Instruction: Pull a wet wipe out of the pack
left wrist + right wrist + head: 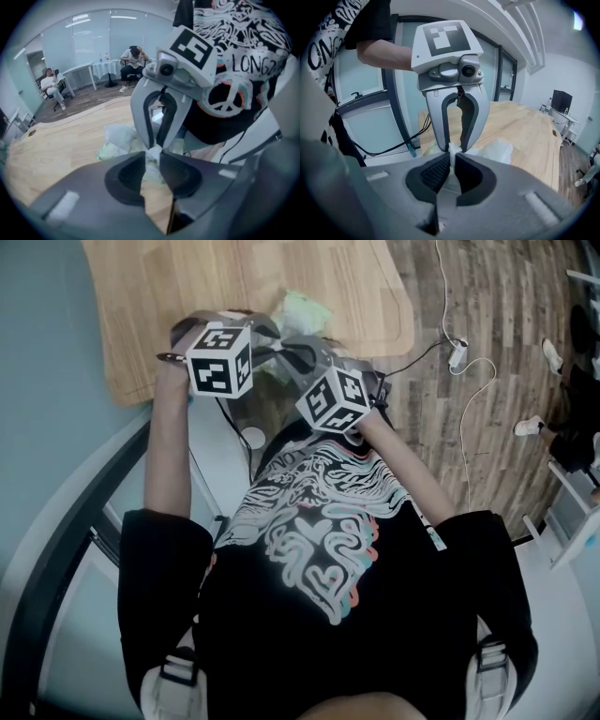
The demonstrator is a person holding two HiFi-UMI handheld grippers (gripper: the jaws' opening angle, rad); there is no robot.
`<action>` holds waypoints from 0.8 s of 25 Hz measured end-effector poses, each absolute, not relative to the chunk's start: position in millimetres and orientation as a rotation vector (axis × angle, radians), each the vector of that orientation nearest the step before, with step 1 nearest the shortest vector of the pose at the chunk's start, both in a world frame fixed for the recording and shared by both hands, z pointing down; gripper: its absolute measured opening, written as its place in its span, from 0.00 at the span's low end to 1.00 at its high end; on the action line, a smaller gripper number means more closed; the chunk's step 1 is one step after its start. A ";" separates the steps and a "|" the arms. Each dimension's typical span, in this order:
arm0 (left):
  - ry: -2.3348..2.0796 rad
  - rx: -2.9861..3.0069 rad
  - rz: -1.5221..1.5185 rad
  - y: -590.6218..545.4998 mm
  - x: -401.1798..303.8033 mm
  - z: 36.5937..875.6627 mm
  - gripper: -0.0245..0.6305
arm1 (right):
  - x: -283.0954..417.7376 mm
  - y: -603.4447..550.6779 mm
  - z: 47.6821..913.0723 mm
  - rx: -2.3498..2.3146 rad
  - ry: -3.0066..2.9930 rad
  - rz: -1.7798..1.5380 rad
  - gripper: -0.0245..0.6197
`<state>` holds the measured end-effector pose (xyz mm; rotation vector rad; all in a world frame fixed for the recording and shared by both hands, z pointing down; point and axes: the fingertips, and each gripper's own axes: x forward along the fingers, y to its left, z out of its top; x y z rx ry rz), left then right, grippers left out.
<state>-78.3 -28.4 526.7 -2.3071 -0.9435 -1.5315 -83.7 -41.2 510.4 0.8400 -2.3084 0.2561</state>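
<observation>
Nearest to us, the left claw (151,158) has its jaws standing apart. A white tuft of the wet wipe (153,153) sits in the gap at their tips, and we see no pad squeezing it. The right claw (452,157) comes in tip to tip from the opposite side. Its jaws are drawn almost together and pinch that same tuft between the pads. So the wipe sits right where the two claws meet, gripped by the right one and only flanked by the left one.

Just below and beyond the left claw's tips lies the pack (112,149), pale green and crumpled, with more white sheet bunched on it. From the right claw it shows just past the tips and a little to their right. The pack lies on the wooden surface (51,154), which stretches away beyond both claws. In the head view we hold the two claws close together above the near edge of that surface, with the pack just ahead of them.

Behind the right claw is the person's black printed shirt (243,61). Far beyond the left claw, seated people (133,58) wait by a white table (86,70) at the back of the room. Well off to the right claw's side, a white cable (464,357) lies on the wood-patterned floor (487,437).
</observation>
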 end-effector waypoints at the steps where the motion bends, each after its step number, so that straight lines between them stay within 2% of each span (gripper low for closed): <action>1: -0.941 -2.307 -1.526 -27.6 -77.9 527.4 0.16 | -83.0 -40.9 510.8 0.840 -2.308 0.257 0.09; 15: -0.962 -2.197 -1.423 -22.4 -78.7 529.6 0.05 | -80.8 -40.4 512.4 0.848 -2.322 0.263 0.09; 20: -0.980 -2.211 -1.437 -23.0 -81.5 526.0 0.04 | -84.3 -40.4 510.6 0.834 -2.319 0.228 0.09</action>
